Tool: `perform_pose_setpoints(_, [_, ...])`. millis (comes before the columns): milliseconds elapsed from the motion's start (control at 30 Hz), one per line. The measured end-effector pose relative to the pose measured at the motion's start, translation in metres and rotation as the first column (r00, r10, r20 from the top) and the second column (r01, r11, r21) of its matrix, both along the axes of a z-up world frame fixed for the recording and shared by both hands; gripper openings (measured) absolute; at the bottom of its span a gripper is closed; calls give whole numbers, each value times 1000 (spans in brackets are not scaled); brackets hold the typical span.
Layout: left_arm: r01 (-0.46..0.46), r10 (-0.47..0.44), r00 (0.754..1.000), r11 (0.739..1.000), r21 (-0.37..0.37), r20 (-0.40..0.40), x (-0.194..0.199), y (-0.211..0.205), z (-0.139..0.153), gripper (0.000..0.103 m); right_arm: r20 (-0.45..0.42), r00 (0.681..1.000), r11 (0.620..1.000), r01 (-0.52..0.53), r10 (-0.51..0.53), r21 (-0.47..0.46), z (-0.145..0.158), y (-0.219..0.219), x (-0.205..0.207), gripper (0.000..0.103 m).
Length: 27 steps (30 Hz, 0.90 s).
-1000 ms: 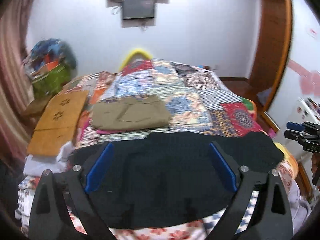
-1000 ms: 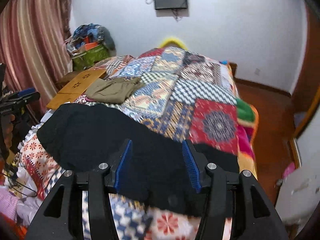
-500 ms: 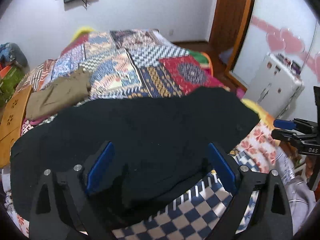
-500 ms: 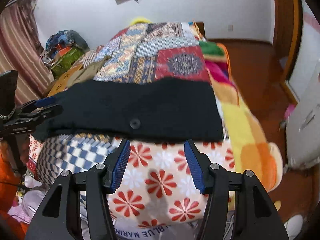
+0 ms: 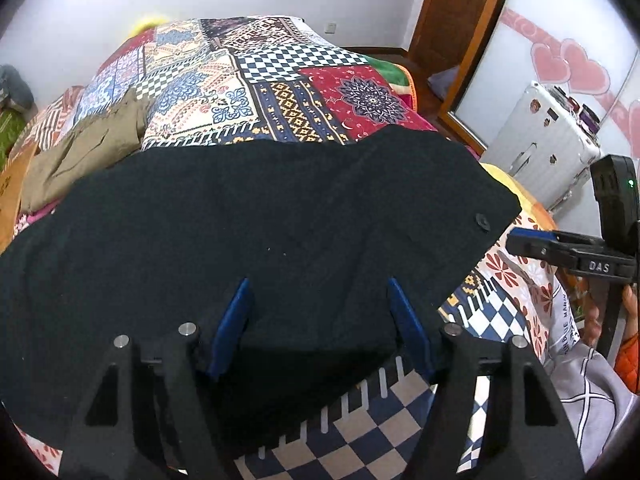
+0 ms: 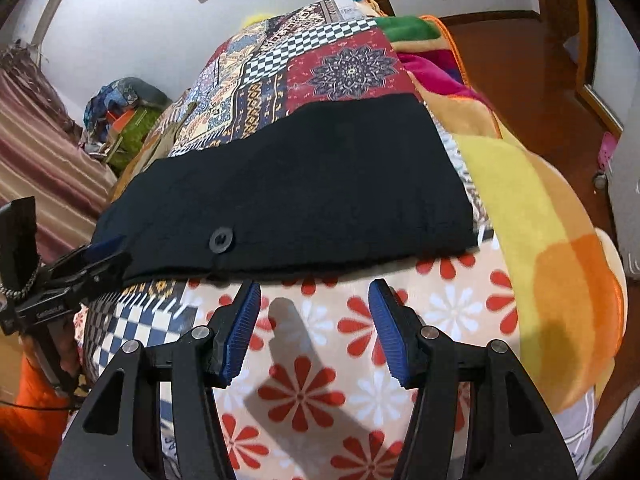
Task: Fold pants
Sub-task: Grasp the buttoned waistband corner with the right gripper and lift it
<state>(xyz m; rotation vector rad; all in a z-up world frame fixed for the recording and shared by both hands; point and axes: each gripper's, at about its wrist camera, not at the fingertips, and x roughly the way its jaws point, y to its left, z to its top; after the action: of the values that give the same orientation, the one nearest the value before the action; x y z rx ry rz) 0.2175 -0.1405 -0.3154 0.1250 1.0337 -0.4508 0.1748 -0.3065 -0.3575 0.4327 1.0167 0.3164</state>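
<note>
Jaws of the left gripper (image 5: 320, 320) have just been closing around the near hem of the black pants (image 5: 260, 232), not yet pinching; the right gripper (image 6: 314, 328), spread and empty, hangs just short of the waistband. Both have dropped toward the patchwork bed (image 5: 280, 80); a suitcase (image 5: 548, 140) stands beyond.

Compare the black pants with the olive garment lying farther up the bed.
The black pants lie spread wide across the near end of the bed; the olive garment is a smaller folded bundle near the bed's left side. The black pants show a button at the waist; no button shows on the olive garment. Both rest on the patchwork bedspread.
</note>
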Motion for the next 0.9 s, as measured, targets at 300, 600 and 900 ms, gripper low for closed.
perform_pose_setpoints(300, [13, -9, 996, 999, -40, 86, 26, -21, 33, 68, 18, 996, 992, 87, -89, 90, -2, -21, 11, 53])
perform_pose_setpoints(600, [36, -38, 998, 998, -46, -41, 56, -51, 4, 55, 68, 986, 983, 144, -153, 117, 0, -25, 18, 48])
perform_pose_setpoints(900, [30, -34, 995, 999, -35, -95, 57, -58, -15, 54, 92, 967, 962, 221, -238, 160, 3, -39, 23, 17])
